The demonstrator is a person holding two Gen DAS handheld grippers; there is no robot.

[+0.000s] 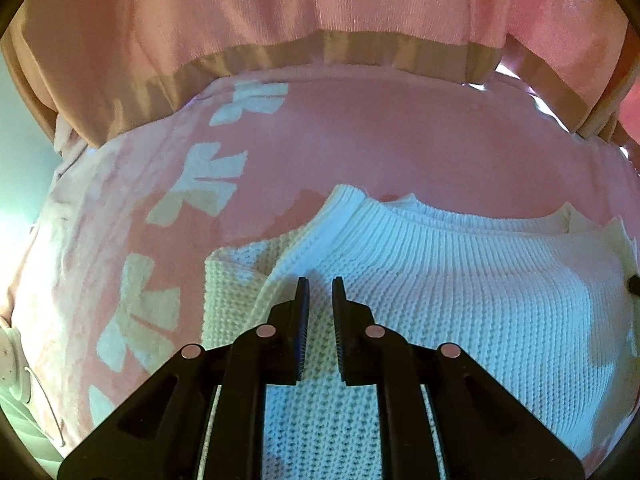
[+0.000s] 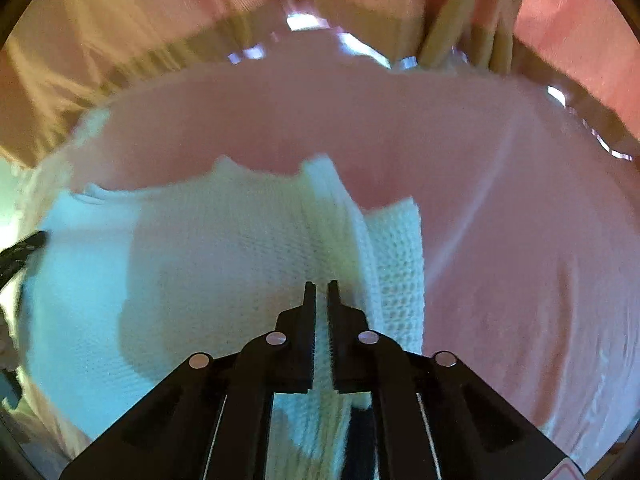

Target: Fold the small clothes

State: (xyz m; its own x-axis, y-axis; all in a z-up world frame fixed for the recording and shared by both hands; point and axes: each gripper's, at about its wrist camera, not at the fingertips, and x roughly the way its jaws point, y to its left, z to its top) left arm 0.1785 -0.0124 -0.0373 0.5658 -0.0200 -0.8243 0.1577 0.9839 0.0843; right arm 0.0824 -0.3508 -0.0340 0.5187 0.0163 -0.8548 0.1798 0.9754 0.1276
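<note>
A white knit sweater [image 1: 460, 280] lies on a pink blanket [image 1: 360, 140]; its ribbed band [image 1: 400, 224] runs along the far edge. My left gripper [image 1: 321, 282] points down at the sweater's left part. Its jaws stand nearly together, with knit fabric showing in the narrow gap. In the right wrist view the same sweater [image 2: 200, 260] is blurred and has a raised fold. My right gripper [image 2: 322, 286] is shut on that fold near the right edge, and fabric runs back between its fingers. The dark tip of the other gripper [image 2: 24, 248] shows at the left rim.
The pink blanket [image 2: 520, 240] has white bow shapes [image 1: 208, 184] along its left side. Behind it hangs pink cloth with a tan band [image 1: 340, 52]. A white rounded object [image 1: 12, 364] sits at the lower left edge.
</note>
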